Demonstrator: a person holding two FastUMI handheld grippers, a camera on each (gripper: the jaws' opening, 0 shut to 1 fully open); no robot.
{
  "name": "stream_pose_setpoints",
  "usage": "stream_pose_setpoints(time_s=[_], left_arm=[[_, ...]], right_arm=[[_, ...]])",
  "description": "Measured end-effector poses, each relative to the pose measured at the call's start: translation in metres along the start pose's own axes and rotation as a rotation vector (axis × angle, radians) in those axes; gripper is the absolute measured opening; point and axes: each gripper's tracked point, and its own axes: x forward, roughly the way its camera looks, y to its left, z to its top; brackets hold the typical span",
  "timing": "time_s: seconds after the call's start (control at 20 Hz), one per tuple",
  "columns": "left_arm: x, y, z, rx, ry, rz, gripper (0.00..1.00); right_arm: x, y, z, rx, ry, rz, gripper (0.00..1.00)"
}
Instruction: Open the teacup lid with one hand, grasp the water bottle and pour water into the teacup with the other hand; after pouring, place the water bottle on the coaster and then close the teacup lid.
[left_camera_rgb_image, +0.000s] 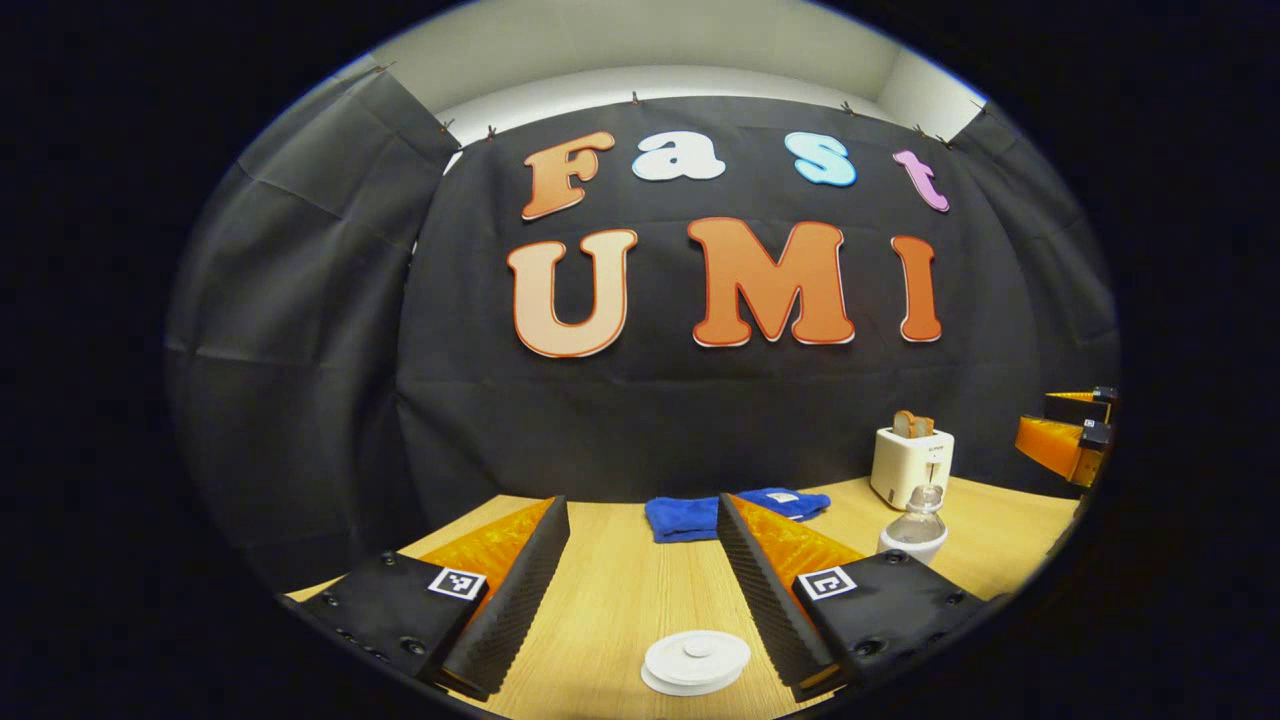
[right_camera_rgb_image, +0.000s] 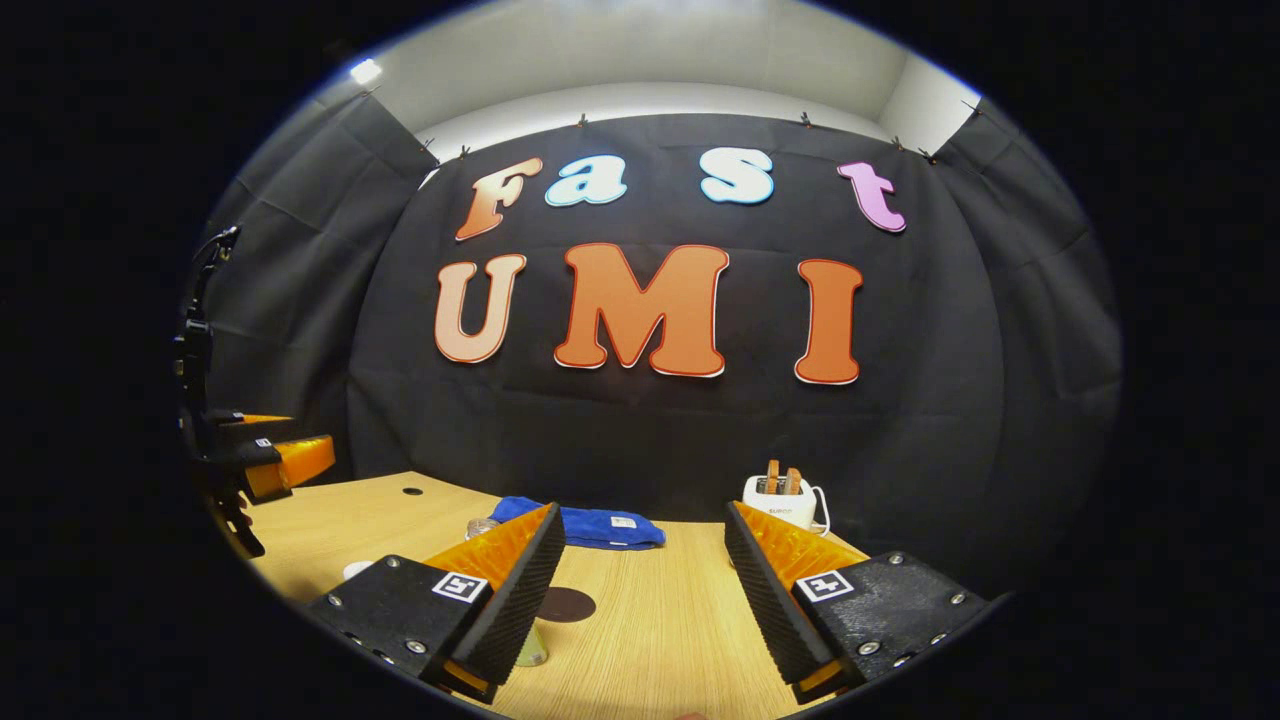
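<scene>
The white teacup lid (left_camera_rgb_image: 695, 660) lies low between the fingers of my left gripper (left_camera_rgb_image: 640, 505), which is open and holds nothing; the cup under it is hidden. A clear water bottle (left_camera_rgb_image: 915, 530) stands just right of that gripper, partly behind its right finger. In the right gripper view, the bottle (right_camera_rgb_image: 482, 526) is mostly hidden behind the left finger of my right gripper (right_camera_rgb_image: 642, 512), which is open and empty. A dark round coaster (right_camera_rgb_image: 565, 604) lies on the table between its fingers. The teacup lid (right_camera_rgb_image: 357, 570) peeks out at the far left.
A white toaster (left_camera_rgb_image: 910, 465) with bread slices stands at the back of the wooden table (left_camera_rgb_image: 610, 590), and a folded blue cloth (left_camera_rgb_image: 700, 515) lies beside it. The right gripper (left_camera_rgb_image: 1065, 435) shows at the right edge. The left gripper (right_camera_rgb_image: 265, 455) shows at the left edge.
</scene>
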Motion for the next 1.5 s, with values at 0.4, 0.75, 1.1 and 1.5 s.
stream_pose_setpoints(time_s=[0.4, 0.75, 1.1, 1.5], left_arm=[[0.007, -0.015, -0.071, 0.029, 0.13, -0.06, 0.98], [0.014, -0.031, -0.124, 0.023, 0.254, -0.104, 0.98], [0.017, -0.036, -0.155, 0.074, 0.336, -0.085, 0.8], [0.022, -0.029, -0.149, 0.066, 0.314, -0.053, 0.33]], right_arm=[[0.002, 0.011, -0.032, 0.009, 0.068, 0.036, 0.97], [0.001, 0.013, -0.051, -0.011, 0.099, 0.05, 0.96], [0.004, 0.016, -0.068, -0.021, 0.13, 0.066, 0.96], [0.004, 0.019, -0.074, -0.02, 0.149, 0.082, 0.96]])
